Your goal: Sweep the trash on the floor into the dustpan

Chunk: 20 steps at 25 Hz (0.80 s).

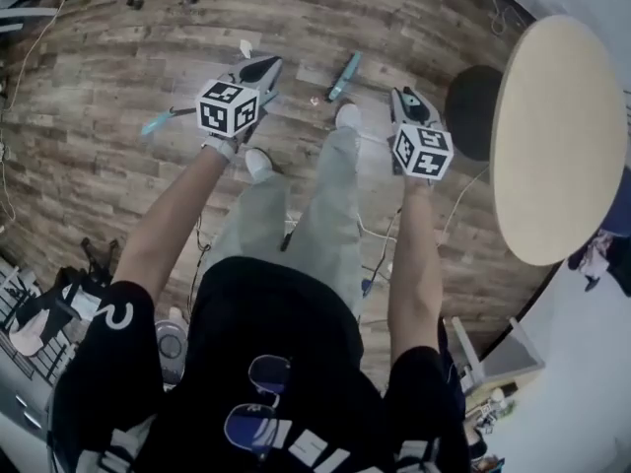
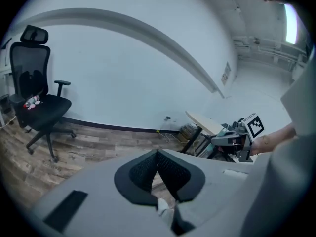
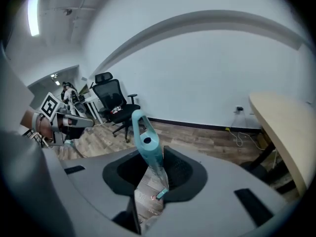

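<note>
Left gripper [image 2: 158, 153]: I read the pads as pressed together at the tips, and I see nothing caught between them.
Right gripper [image 1: 402, 95]: clamped on the teal handle [image 3: 147, 151]. From its own camera I see one pad on each side of the handle, both against it.
Teal handle: tilted, with the loop end up above the jaws and the thin lower end down on the floor.
Trash [image 1: 315, 100]: a small pinkish scrap on the wood floor [image 1: 118, 57], out in the open and well off the wall edge. It lies just beside the handle's lower end and just ahead of the person's right shoe [image 1: 346, 116].
Teal piece [image 1: 156, 123]: on the floor past the left gripper and partly hidden by it. I cannot tell whether this is the dustpan.
Round table [image 1: 562, 136]: on the right gripper's outer side, clear of it.
Office chair [image 2: 37, 98]: near the wall edge of the floor, at the far left of the left gripper view.
</note>
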Tool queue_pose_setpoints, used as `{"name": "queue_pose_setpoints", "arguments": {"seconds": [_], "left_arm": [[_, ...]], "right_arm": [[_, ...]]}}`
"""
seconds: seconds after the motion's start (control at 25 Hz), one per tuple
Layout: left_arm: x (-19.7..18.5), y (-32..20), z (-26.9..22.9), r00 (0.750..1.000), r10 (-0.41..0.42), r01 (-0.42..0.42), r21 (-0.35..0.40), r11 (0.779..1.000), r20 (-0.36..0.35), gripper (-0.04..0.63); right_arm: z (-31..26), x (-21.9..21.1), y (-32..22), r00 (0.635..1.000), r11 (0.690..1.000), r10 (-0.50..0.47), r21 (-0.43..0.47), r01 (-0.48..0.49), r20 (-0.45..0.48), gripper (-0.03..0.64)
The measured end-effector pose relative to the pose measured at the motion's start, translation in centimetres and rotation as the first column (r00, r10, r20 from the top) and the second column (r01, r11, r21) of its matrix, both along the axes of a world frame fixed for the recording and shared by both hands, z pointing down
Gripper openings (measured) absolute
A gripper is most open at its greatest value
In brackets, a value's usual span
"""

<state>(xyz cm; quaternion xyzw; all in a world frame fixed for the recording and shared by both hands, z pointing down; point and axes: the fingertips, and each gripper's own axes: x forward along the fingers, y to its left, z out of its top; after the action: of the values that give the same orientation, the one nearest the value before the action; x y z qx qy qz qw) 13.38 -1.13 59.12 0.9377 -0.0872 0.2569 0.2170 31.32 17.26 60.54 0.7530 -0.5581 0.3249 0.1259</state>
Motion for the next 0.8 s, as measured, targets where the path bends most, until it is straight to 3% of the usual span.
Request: {"name": "queue_pose_setpoints", "arguments": {"seconds": [0.16, 0.36, 0.56, 0.8], "left_arm": [[-4.0, 3.0, 0.9, 0.994, 0.112, -0.112, 0.006, 0.994, 0.013, -0.003], [-7.6, 5.1, 2.6, 0.984, 0.170, -0.169, -0.019, 0.985, 0.049, -0.003], [-8.1, 5.9, 3.0, 0.984, 0.173, -0.172, -0.036, 0.984, 0.029, -0.003], [-10.8, 3.6, 2.2, 0.993, 0.115, -0.114, -0.035, 0.993, 0.022, -0.003]], "right_arm": [[1.4, -4.3, 5.2, 0.994, 0.994, 0.096, -0.041, -0.098, -0.051, 0.091], [3.6, -11.2, 9.5, 0.991, 0.984, 0.112, -0.129, -0.120, -0.071, 0.091], [4.7, -15.9, 9.5, 0.993, 0.982, 0.108, -0.152, -0.112, -0.038, 0.091], [4.8, -18.8, 5.6, 0.996, 0.988, 0.084, -0.134, -0.082, 0.011, 0.093]]}}
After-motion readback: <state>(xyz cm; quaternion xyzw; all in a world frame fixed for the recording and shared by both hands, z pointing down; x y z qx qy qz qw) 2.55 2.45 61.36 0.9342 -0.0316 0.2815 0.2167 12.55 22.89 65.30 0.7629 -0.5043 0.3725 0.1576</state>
